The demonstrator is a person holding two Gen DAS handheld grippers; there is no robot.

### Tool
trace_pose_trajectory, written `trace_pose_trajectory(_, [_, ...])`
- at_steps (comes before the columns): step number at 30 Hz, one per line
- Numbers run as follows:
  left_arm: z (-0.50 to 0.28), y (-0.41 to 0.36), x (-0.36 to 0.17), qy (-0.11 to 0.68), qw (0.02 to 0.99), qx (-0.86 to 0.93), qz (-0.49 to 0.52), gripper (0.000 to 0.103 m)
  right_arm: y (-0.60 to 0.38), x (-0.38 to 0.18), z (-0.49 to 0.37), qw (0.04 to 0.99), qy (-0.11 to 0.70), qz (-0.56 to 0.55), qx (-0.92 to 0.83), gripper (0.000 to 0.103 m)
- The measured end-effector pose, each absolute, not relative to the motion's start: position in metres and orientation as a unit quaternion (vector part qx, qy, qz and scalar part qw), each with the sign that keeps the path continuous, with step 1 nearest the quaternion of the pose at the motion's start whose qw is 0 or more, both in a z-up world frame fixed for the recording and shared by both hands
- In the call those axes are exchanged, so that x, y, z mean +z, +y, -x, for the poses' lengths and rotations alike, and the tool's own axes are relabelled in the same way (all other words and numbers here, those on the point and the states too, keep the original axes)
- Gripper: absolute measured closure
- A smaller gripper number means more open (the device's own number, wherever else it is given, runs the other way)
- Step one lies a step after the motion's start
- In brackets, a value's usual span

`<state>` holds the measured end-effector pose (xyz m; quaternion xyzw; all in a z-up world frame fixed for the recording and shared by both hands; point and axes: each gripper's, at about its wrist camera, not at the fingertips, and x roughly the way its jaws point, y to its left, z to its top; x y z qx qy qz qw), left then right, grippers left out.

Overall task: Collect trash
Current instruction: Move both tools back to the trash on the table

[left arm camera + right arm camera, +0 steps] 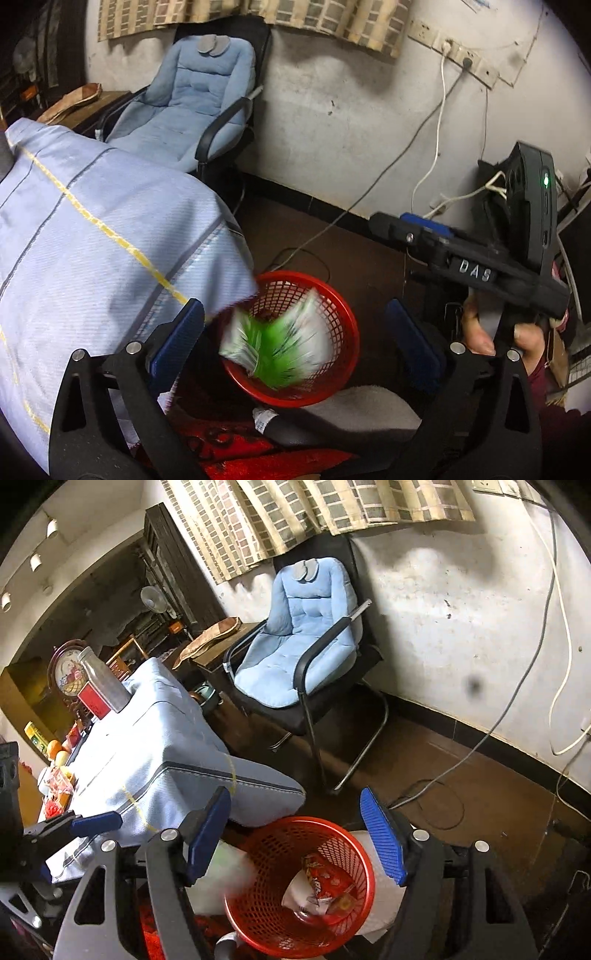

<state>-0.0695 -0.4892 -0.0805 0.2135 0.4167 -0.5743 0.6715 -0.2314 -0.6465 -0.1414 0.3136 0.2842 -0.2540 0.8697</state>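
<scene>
The left hand-held gripper hangs above a red mesh basket on the floor, its blue-padded fingers spread wide with nothing between them. Directly below that gap, a green-and-white wrapper appears as a motion-blurred smear over the basket's opening, touching neither finger. In the right wrist view the same wrapper shows only as a pale blur at the basket's left rim, so whether it is inside or just over the edge cannot be told from there. The right hand-held gripper is likewise wide open and grips nothing, its ribbed blue pads standing either side of the basket from above. At the bottom of the basket lies a red printed packet with some white paper beside it. The basket sits just beside the corner of a table draped in a light blue cloth, which carries a metal tin and some fruit toward its far end. Behind it, against a scuffed white wall, stands a black-framed chair with a pale blue cushion. Grey and white cables run down the wall and across the dark brown floor.
</scene>
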Motion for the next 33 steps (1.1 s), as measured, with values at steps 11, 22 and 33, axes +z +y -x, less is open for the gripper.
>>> trace_pose_trajectory(11, [0.052,-0.454,-0.054,0.375,0.739,-0.524,-0.198,0.007,-0.616,-0.117,0.208,0.890,0.278,-0.290,-0.215,0.024])
trace_pose_trajectory(22, [0.003,-0.385,-0.035,0.357,0.812,-0.438,-0.147,0.007,-0.562,-0.084,0.146,0.913,0.290,-0.247,-0.145,0.015])
trace_pose_trajectory(33, [-0.084,-0.262,-0.021,0.346,0.898,-0.251,-0.102,0.007,-0.471,-0.060,0.040,0.929,0.325,-0.170,-0.053,0.008])
